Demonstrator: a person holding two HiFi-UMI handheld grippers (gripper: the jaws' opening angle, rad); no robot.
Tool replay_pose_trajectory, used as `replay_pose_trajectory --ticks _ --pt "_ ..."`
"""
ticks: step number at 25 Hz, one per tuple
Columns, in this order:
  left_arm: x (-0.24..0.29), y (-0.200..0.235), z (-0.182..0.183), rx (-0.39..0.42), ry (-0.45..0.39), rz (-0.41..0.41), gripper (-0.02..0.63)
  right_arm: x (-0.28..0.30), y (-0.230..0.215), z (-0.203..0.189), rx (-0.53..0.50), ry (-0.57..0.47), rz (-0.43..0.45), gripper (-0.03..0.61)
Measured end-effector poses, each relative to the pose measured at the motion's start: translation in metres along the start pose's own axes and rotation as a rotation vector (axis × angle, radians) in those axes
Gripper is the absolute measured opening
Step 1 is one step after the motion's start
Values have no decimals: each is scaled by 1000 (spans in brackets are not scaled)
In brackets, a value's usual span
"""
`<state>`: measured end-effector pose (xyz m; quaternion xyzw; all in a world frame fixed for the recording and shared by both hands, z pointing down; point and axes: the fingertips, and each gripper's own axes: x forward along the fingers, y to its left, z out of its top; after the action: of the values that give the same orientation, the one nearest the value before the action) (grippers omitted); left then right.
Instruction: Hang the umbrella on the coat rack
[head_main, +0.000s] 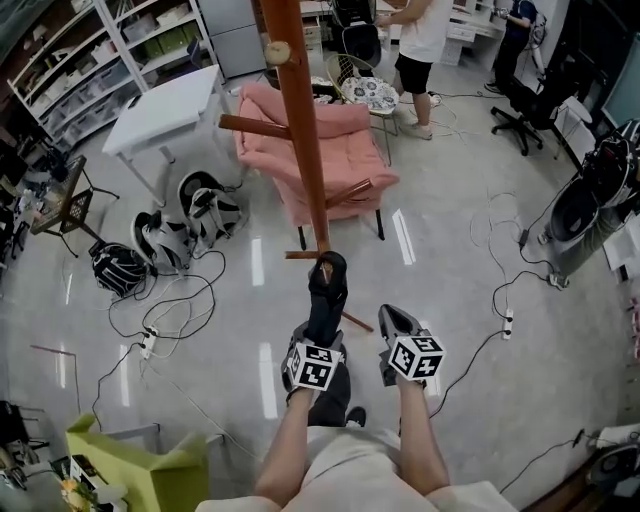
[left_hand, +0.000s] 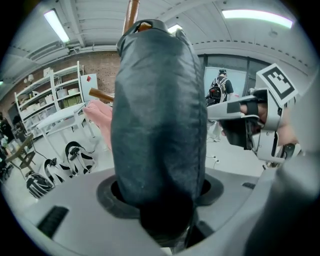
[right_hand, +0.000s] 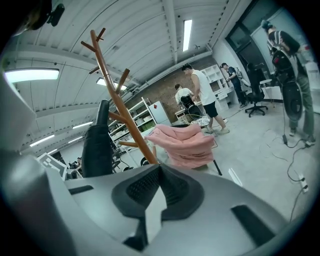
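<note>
Where the coat rack (head_main: 301, 120) stands, grey floor (head_main: 455, 262) gleams

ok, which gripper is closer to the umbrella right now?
Left. The left gripper is clamped on the umbrella. The right gripper sits beside it on the right, shut and empty, not touching it.

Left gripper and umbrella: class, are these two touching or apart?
Touching. The left gripper view shows the left gripper closed around the folded umbrella, which fills its jaws.
</note>
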<state>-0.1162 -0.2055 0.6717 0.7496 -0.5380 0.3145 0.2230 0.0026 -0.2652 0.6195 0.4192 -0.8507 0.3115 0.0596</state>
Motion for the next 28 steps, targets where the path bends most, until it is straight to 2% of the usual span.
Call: replay_pose_trajectory --ticks 3,9,28 --pt "3 -1 1 -6 3 3 255 6 3 -3 5 7 10 3" --pt "13 3 4 -75 10 -4 255 13 5 0 3 14 24 3" --pt "34 8 0 -84 28 -22 256 22 -6 10 28 4 16 3"
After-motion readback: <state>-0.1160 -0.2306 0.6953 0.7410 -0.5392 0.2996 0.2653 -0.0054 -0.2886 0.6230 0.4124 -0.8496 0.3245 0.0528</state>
